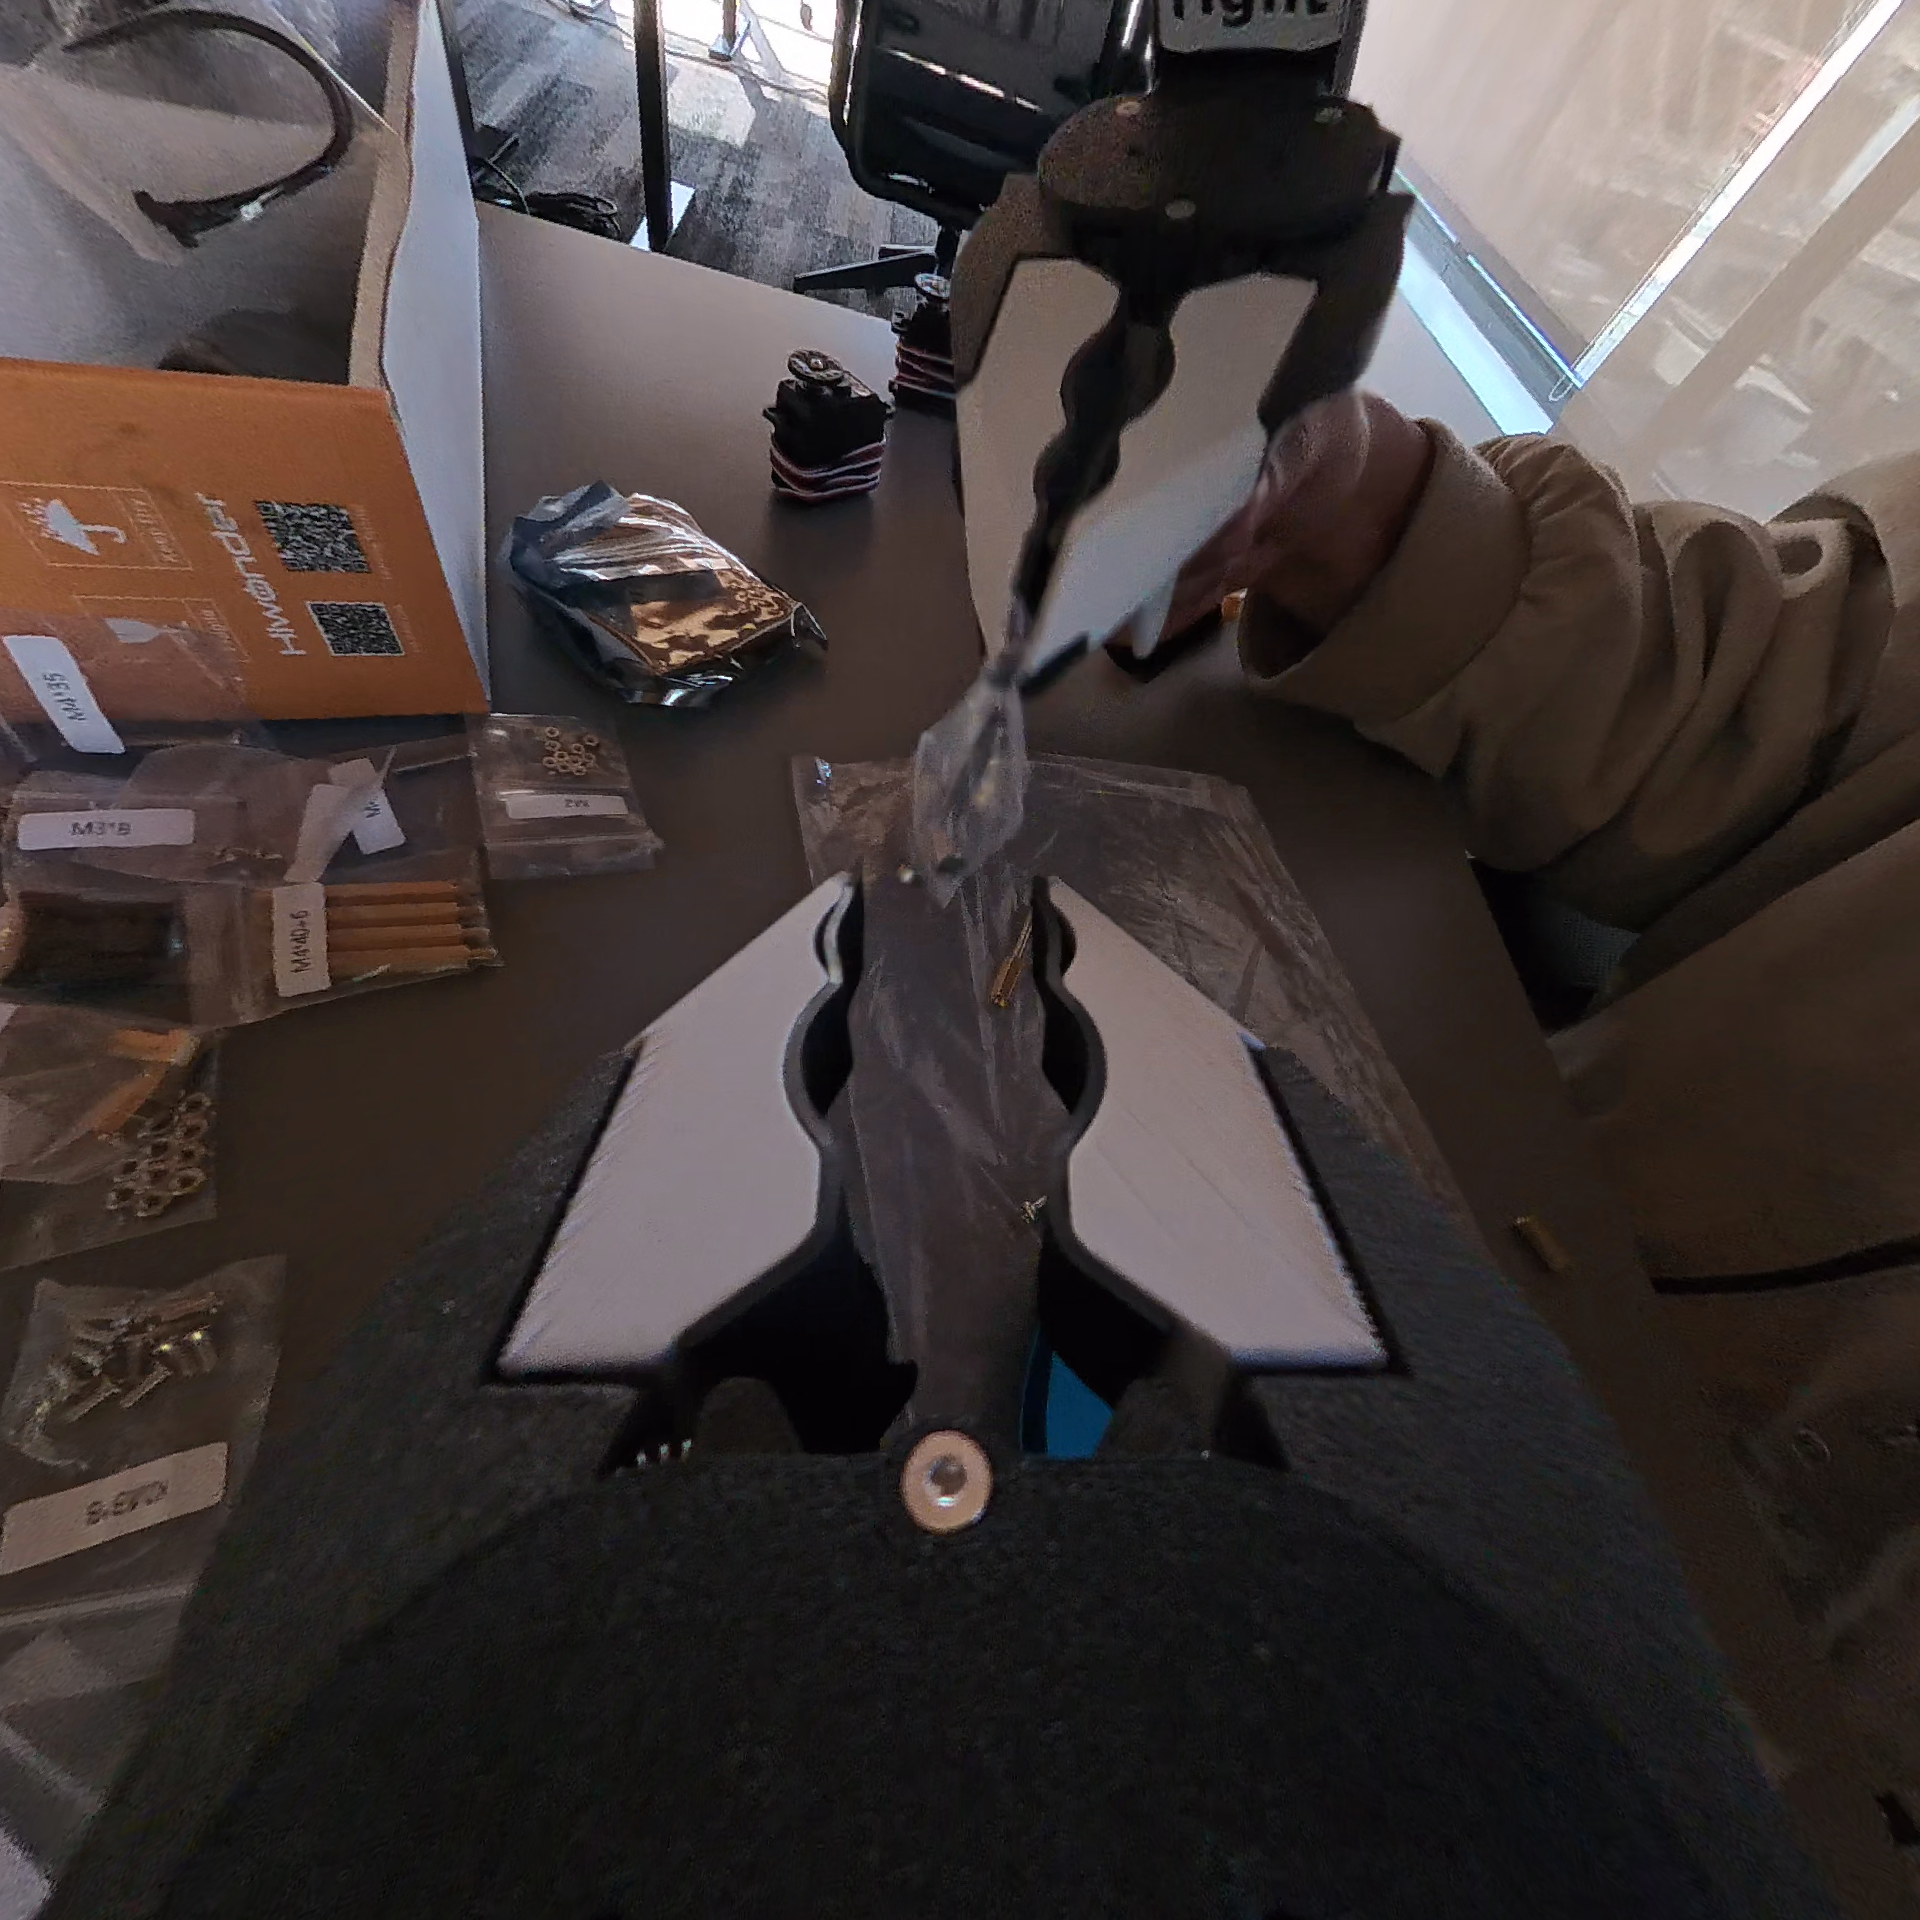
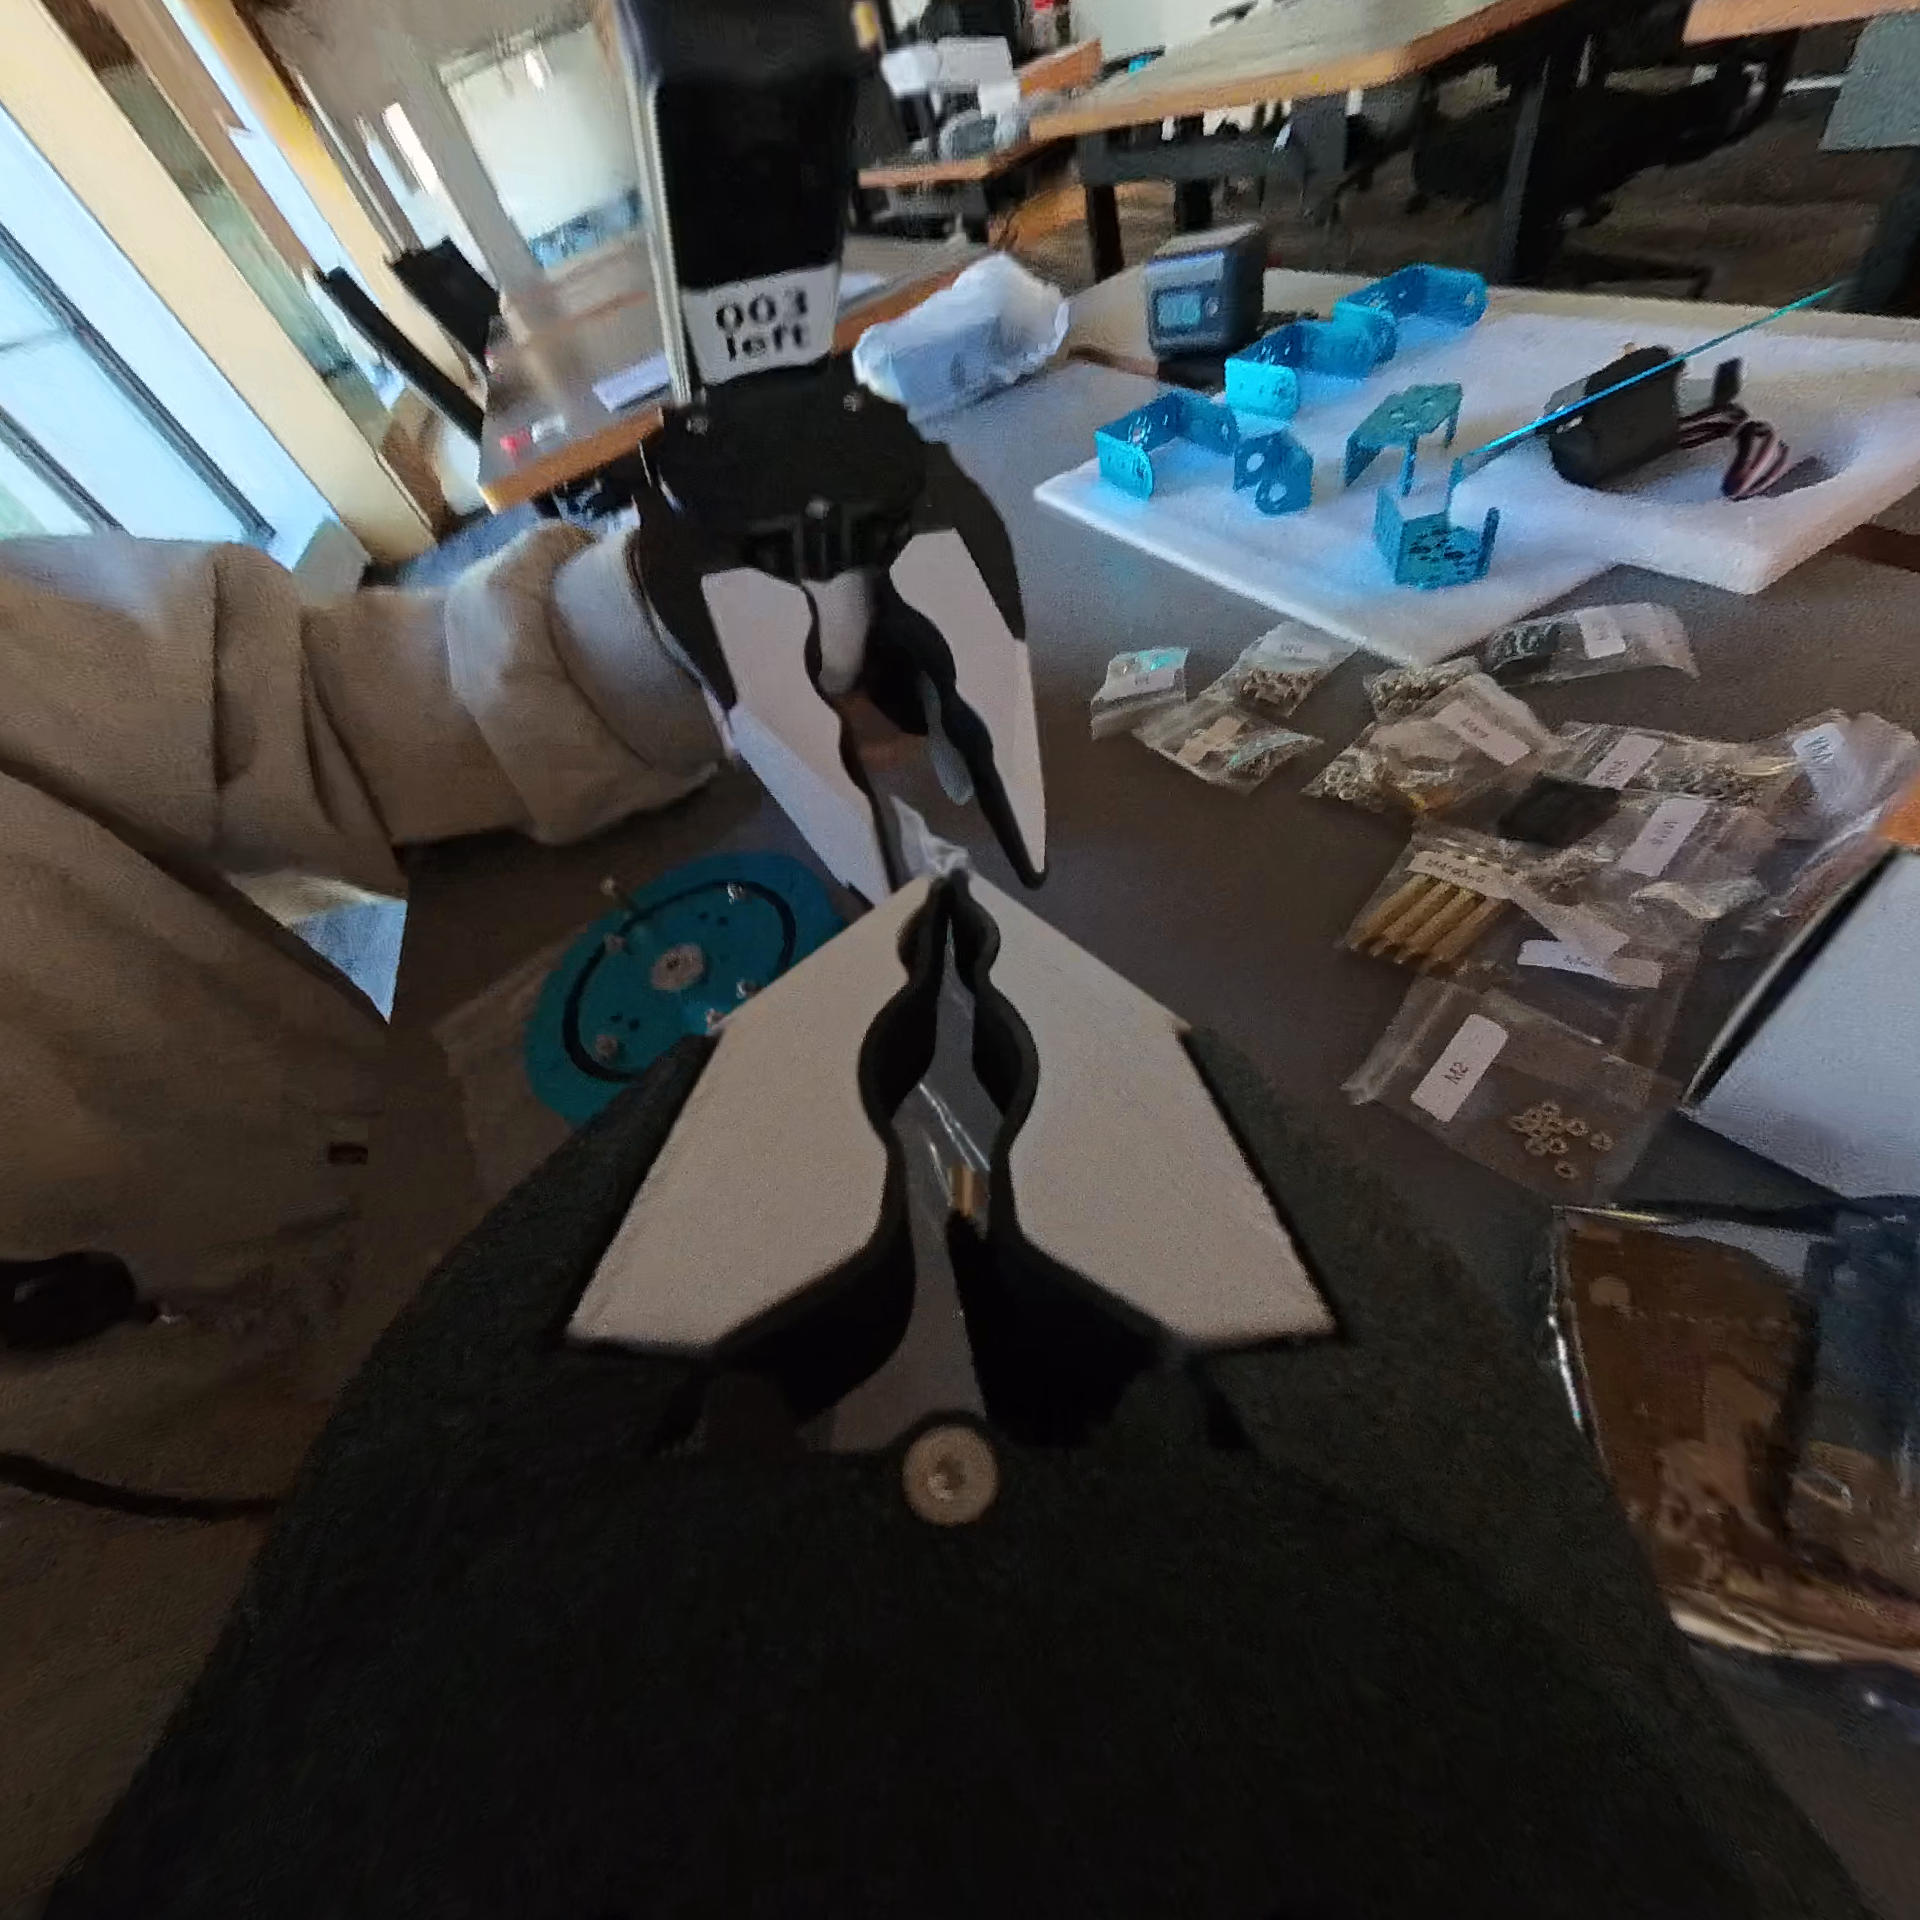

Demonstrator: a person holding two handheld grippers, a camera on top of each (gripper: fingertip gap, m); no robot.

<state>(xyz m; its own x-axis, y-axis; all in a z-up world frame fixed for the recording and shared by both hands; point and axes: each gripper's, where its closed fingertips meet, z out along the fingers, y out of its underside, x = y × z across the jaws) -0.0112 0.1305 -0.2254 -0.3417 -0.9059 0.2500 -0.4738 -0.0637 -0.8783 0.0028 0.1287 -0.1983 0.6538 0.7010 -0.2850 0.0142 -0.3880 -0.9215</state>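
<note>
Left gripper [image 1: 948,883]: nearest the left wrist camera, its two white-faced fingers stand a little apart, and a clear plastic bag [image 1: 961,997] runs up through the gap between them. Whether the pads actually pinch the film cannot be told.
Bag contents: a small brass standoff [image 1: 1013,961] lies inside the film between the left fingers, toward the right one; a tiny screw sits lower in the same gap.
Bag top: the film narrows to a twisted neck past the left fingertips and rises to the right gripper.
Right gripper [image 1: 1023,665]: its tips are pressed together on that twisted neck, above and beyond the left gripper. In its own wrist view the right gripper [image 2: 948,888] shows its fingers closed tip to tip, with film and a brass piece visible in the hollow behind them.
Table [image 1: 665,343]: dark grey, under both grippers.
Left side: small labelled bags of hardware [image 1: 364,914] lie near an orange box [image 1: 218,540].
Farther back: a dark foil pouch [image 1: 665,603], then a black servo [image 1: 826,426].
Right wrist view: a teal round plate [image 2: 665,977] lies on the table just left of the fingers; blue metal brackets [image 2: 1299,416] sit on a white foam sheet [image 2: 1558,540] well beyond.
Sleeve [image 1: 1538,644]: beige, behind the right gripper.
</note>
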